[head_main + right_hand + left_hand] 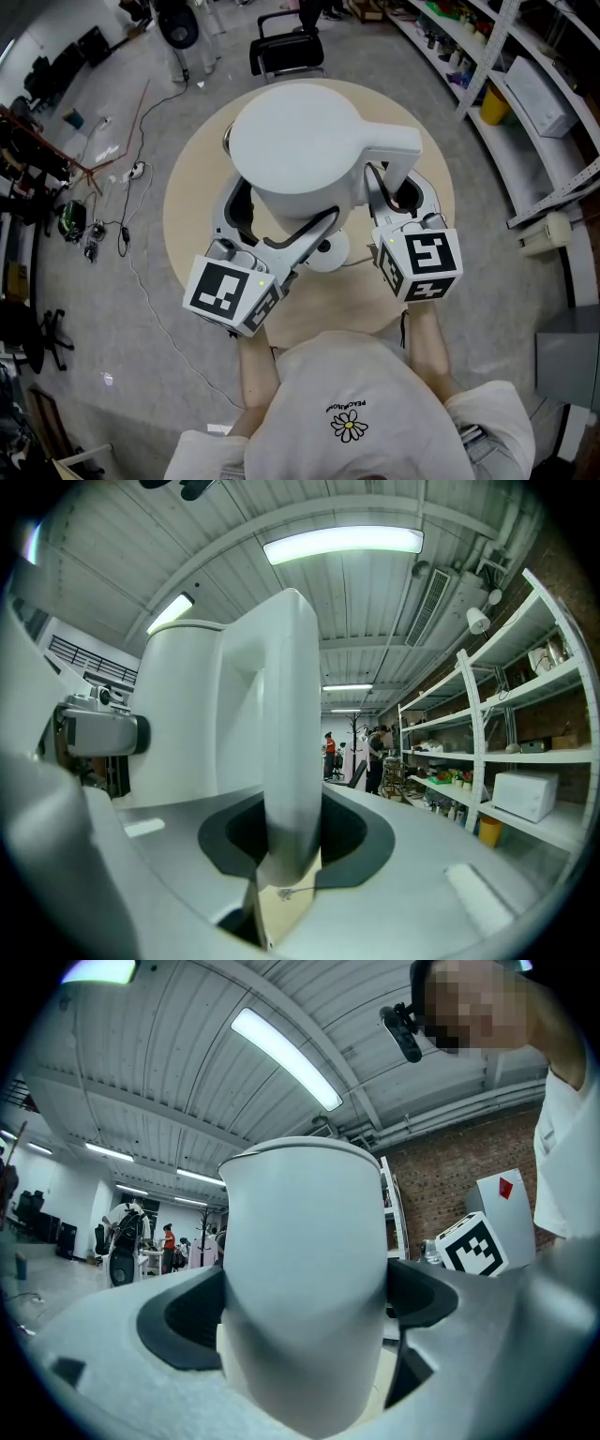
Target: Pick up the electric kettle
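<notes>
A white electric kettle (300, 150) hangs over the round table, held from both sides. My left gripper (272, 220) is shut on the kettle's lower body (305, 1269), with a dark pad (183, 1321) pressed against each side. My right gripper (394, 192) is shut on the kettle's handle (291, 742), which stands upright between the pads (361, 832). The kettle body (183, 714) sits left of the handle in the right gripper view. A white round base (328, 251) lies on the table under the kettle, partly hidden by it.
The beige round table (192, 220) stands on a grey floor. A black chair (286, 47) is behind it, and shelves (525, 84) with a yellow bin (494, 105) run along the right. Cables (131, 173) trail on the floor at the left.
</notes>
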Tool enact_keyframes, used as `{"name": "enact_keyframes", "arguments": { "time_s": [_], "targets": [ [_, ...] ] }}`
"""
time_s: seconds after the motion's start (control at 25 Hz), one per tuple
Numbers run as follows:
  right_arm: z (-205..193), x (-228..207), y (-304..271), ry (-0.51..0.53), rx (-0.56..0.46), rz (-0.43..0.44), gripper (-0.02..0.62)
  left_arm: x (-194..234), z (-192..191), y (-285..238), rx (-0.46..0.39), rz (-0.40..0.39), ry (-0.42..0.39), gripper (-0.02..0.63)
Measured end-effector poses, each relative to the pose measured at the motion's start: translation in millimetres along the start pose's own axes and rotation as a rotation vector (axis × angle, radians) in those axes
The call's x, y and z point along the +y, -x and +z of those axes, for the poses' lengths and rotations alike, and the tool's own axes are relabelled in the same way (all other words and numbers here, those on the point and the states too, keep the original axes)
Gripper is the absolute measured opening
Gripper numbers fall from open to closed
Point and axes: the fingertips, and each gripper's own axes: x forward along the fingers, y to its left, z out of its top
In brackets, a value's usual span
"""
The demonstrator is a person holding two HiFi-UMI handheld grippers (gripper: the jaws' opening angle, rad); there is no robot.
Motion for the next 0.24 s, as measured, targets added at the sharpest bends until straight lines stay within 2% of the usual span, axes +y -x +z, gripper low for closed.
{"name": "enact_keyframes", "arguments": {
  "time_s": [0.24],
  "targets": [
    [-1.6, -4.3, 1.2, 0.007, -0.005, -0.005, 0.097, -2.6, -2.4, -3.4, -0.001, -0.005, -0.002, 0.549]
  ]
}}
